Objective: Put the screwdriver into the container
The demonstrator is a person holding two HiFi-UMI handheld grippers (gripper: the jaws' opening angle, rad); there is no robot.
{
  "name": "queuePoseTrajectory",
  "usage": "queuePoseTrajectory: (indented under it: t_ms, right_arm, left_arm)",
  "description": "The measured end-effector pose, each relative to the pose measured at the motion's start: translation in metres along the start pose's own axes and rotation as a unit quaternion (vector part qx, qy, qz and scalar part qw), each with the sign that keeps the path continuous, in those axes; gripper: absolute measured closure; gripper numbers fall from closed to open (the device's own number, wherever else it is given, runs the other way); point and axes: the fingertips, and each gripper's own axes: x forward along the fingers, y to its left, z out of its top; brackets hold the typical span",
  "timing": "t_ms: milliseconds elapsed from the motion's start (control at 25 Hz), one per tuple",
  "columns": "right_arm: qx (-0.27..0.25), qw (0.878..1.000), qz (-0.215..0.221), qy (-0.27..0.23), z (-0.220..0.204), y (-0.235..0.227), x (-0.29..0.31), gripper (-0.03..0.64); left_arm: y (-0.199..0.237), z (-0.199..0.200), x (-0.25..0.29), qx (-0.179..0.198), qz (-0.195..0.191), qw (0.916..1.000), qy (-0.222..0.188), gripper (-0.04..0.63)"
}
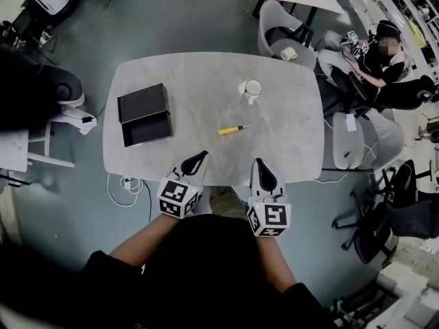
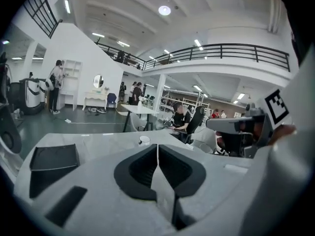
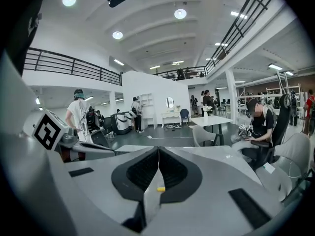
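Screwdriver (image 1: 233, 129), yellow-handled, lies flat on the grey table (image 1: 288, 149) just to the 4 o'clock side of the tabletop's middle, its handle pointing toward 8 o'clock and its tip toward 2 o'clock, touched by neither gripper. From it, the black container (image 1: 144, 114) sits well apart at 9 o'clock and a white mug (image 1: 252, 90) stands at 1 o'clock. Both grippers hover at the table's 6 o'clock edge. The left gripper (image 1: 197, 158) is at 7 o'clock from the screwdriver, its jaws pressed together with nothing between them. The right gripper (image 1: 263, 166) is at 5 o'clock, its jaws likewise together and empty; its own view shows only a bit of yellow handle beyond them.
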Motion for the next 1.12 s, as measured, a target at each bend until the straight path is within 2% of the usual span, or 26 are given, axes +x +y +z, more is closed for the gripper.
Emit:
queuePoseTrajectory:
  t_ms: [120,360,640,760,920,1120]
  right_arm:
    - [0.011,1.000,0.015,0.006,-0.001,-0.037,0.024,0.604]
    - [-0.002,0.999,0.052,0.011,0.009,-0.083,0.061,0.604]
    - [0.010,0.997,0.069,0.041,-0.016,-0.099,0.076,0.604]
    - [0.018,0.996,0.067,0.060,-0.030,-0.105,0.079,0.604]
    - [0.018,0.996,0.056,0.064,-0.033,-0.105,0.079,0.604]
    - [0.038,0.997,0.033,0.065,-0.035,-0.114,0.078,0.604]
  left_arm:
    - [-0.004,-0.003,0.043,-0.006,-0.019,0.9997,0.012,0.577]
    - [0.000,-0.026,0.120,0.059,-0.025,0.9948,0.079,0.575]
    - [0.025,-0.074,0.169,0.124,-0.025,0.9779,0.166,0.575]
    - [0.036,-0.102,0.180,0.122,-0.014,0.9711,0.205,0.575]
    - [0.046,-0.137,0.190,0.118,-0.023,0.9649,0.234,0.575]
    - [0.053,-0.160,0.207,0.120,-0.029,0.9545,0.272,0.563]
